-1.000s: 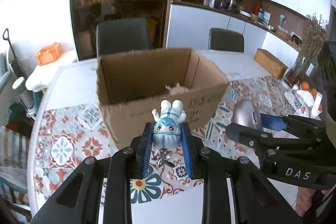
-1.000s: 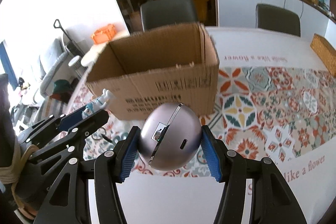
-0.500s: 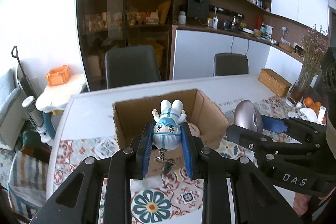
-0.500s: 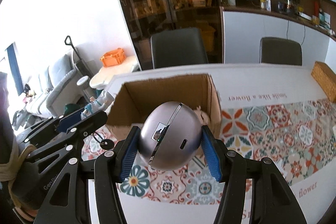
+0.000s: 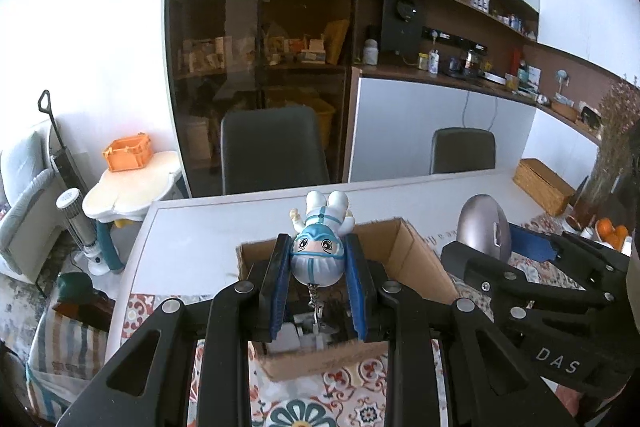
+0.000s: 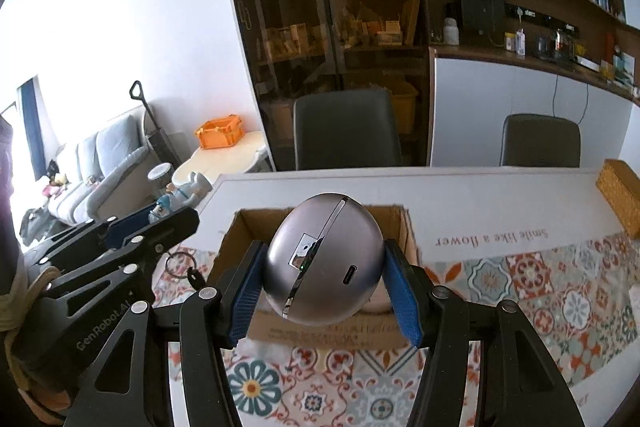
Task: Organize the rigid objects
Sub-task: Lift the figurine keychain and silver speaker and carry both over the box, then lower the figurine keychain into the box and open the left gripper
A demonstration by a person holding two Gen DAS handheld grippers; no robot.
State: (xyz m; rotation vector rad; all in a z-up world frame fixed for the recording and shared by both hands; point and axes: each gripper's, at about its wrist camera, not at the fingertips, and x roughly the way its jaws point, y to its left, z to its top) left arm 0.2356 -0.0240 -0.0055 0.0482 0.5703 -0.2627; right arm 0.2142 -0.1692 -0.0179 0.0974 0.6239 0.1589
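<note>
The left gripper (image 5: pixel 318 269) is clamped on a figurine (image 5: pixel 320 247), a small white and blue astronaut-like toy. Both blue pads (image 5: pixel 280 291) press against the sides of its head. The figurine's face points toward the camera and its legs point away, along the finger axis. A short chain with a key ring (image 5: pixel 316 311) hangs below the head, between the fingers.

The left gripper is raised above an open cardboard box (image 5: pixel 416 267) and is angled forward and slightly down. The figurine sits over the box opening, clear of the walls. Some pale items lie at the box bottom; they are too shadowed to identify.

The right gripper (image 6: pixel 324 291) is clamped on a round silver device (image 6: pixel 324 259). Its blue pads (image 6: pixel 402 291) contact the device's left and right sides. A seam runs across the device, and a small port faces the camera. The device is held above the near wall of the box (image 6: pixel 248 223), partly over the opening.

The two grippers are side by side, near each other but apart. In the right wrist view, the left gripper (image 6: pixel 168 217) appears at the left edge with the figurine (image 6: pixel 180 193) projecting from its tips. In the left wrist view, the right gripper (image 5: pixel 492 239) appears at the right with the device (image 5: pixel 482 227) between its fingers.

The box stands on a table (image 6: pixel 460 195) with a patterned runner (image 6: pixel 520 275).
</note>
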